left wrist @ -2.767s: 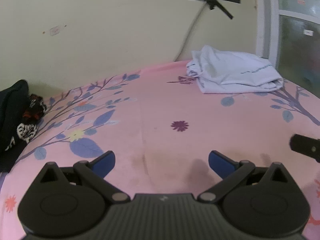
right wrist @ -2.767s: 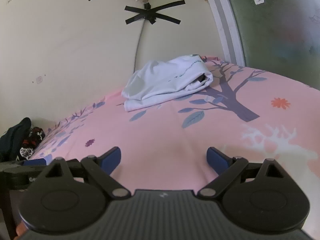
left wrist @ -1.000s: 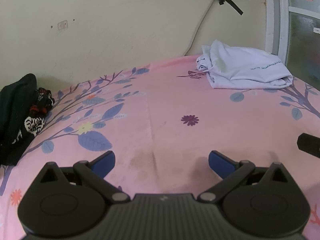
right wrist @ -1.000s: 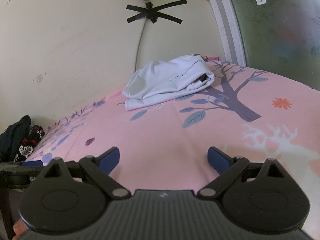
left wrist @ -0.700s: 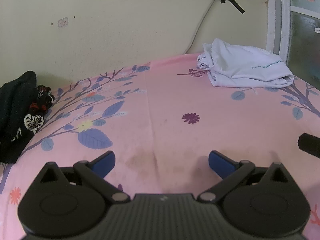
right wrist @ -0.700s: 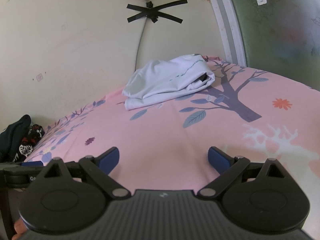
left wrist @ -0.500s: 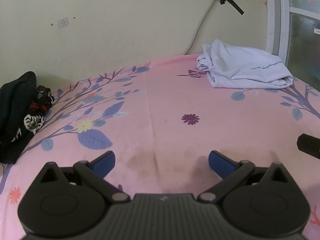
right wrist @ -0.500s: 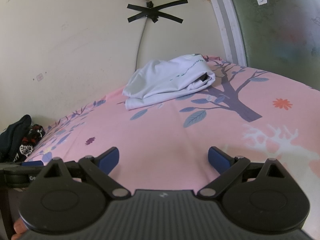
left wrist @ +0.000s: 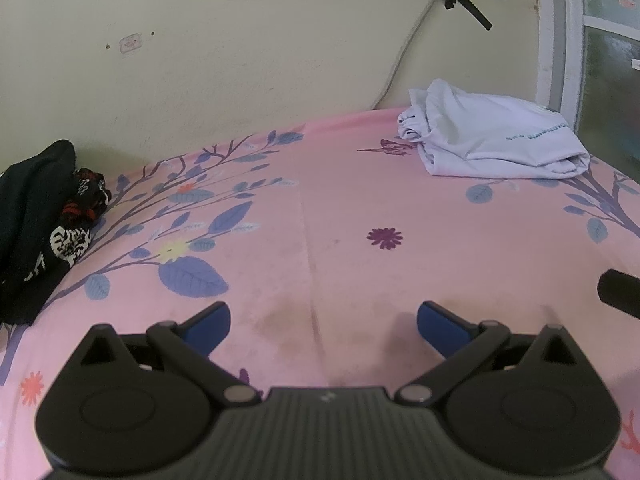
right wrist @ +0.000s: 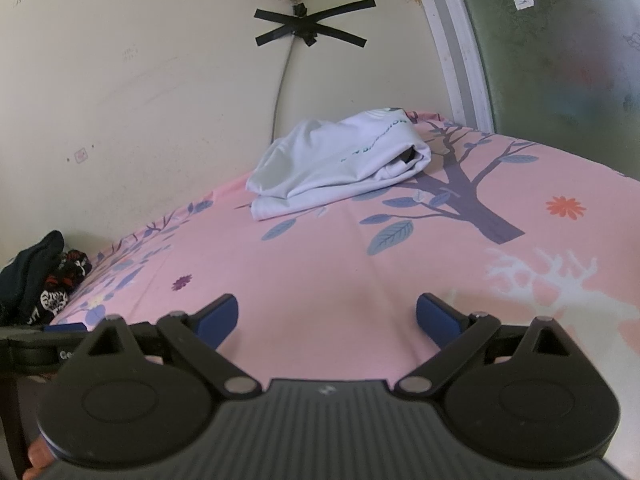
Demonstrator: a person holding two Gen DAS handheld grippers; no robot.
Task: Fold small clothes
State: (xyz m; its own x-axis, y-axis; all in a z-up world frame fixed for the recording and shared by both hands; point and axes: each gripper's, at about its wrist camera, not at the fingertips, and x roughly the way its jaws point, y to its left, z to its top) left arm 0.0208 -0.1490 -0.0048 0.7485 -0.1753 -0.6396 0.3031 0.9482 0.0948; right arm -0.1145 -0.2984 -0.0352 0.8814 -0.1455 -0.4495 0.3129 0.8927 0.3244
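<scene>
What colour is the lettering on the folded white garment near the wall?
Teal green, on the folded white garment; the right wrist view shows it best.

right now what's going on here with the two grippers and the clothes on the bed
A person holds both grippers low over the pink sheet. The left gripper and right gripper are open and hold nothing. A white garment, loosely folded, lies by the wall. A dark pile of clothes sits at the left edge, untouched.
</scene>
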